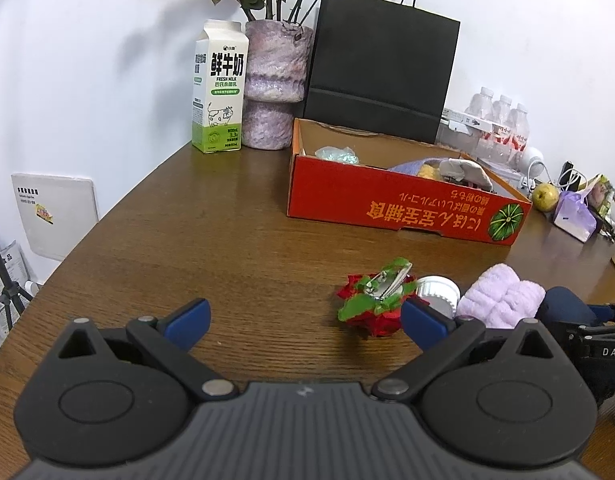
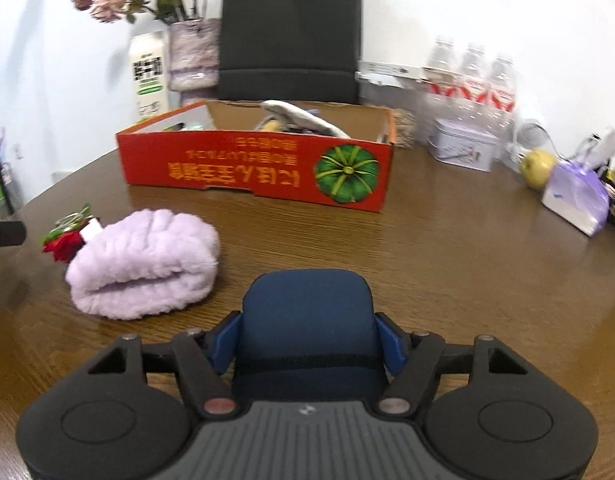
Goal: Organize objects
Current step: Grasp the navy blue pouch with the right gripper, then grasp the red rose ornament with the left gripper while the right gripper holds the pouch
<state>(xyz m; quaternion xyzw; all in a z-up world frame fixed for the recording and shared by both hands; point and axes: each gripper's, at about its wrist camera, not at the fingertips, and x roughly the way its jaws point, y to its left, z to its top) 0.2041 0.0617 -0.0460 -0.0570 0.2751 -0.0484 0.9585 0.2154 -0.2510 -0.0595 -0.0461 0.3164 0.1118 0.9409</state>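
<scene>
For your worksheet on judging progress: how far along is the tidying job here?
Done: several items already lie in the red box. In hand: the right claw grips a dark blue object. Left: the lilac towel, rose clip and white cap still on the table.

Between us and the red box we see a broad strip of bare table, open on the right side. On the left the way is crowded: a lilac towel, a white cap and a red flower clip lie bunched together. Behind the box a black bag, a vase and a milk carton line the wall. Bottles, a tin and an apple fill the far right.
</scene>
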